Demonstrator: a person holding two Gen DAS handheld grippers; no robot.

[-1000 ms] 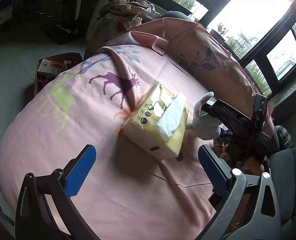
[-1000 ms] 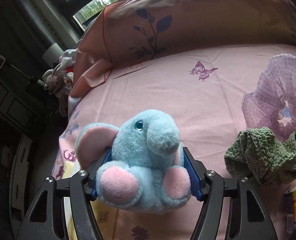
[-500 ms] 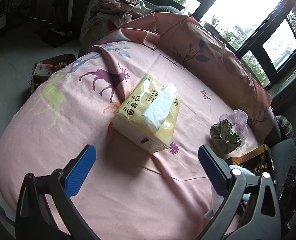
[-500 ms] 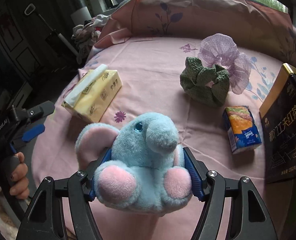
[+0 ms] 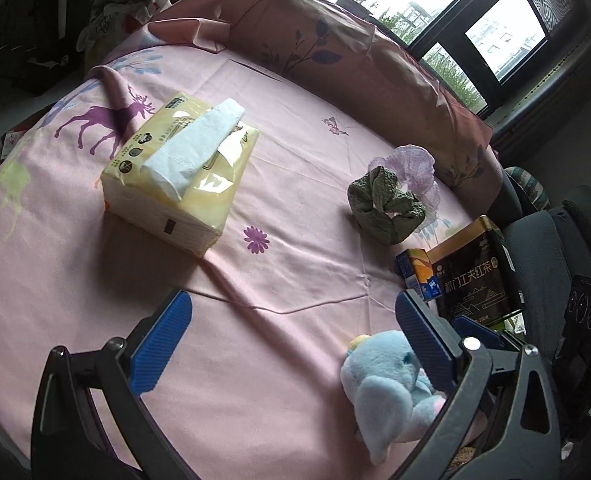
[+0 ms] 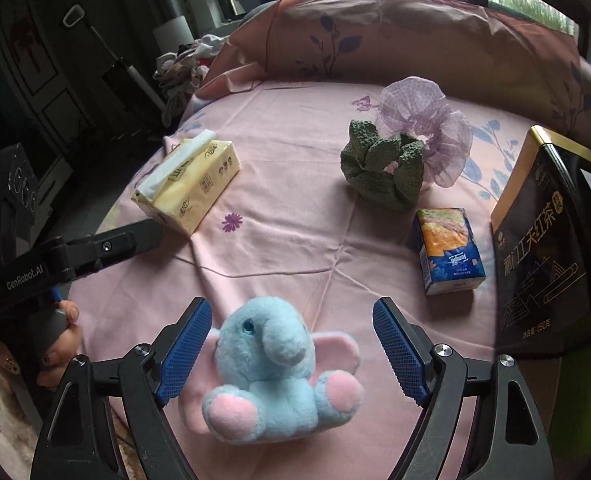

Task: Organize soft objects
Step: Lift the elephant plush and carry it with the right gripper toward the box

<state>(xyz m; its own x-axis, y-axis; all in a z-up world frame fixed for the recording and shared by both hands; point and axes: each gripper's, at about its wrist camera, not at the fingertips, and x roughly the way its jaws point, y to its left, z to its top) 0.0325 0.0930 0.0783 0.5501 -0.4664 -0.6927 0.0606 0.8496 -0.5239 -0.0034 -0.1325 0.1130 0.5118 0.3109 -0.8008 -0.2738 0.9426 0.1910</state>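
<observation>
A blue plush elephant (image 6: pixel 279 372) with pink feet sits upright on the pink round bed cover (image 6: pixel 295 184), near its front edge. My right gripper (image 6: pixel 291 340) is open, its blue pads standing apart on either side of the elephant without touching it. The elephant also shows in the left wrist view (image 5: pixel 387 392), behind my left gripper's right finger. My left gripper (image 5: pixel 291 332) is open and empty above the cover. A green scrunchie (image 6: pixel 381 170) and a lilac scrunchie (image 6: pixel 423 120) lie together at the back right.
A yellow tissue pack (image 6: pixel 187 186) lies at the left. A small blue and orange tissue packet (image 6: pixel 447 250) and a black tea tin (image 6: pixel 551 248) stand at the right. A pink cushion (image 6: pixel 415 32) rims the back. Clothes (image 6: pixel 187 64) are piled beyond.
My right gripper pulled back toward the bed's front edge, lowered the elephant onto the cover and opened, letting it go. My left gripper shifted its view rightward.
</observation>
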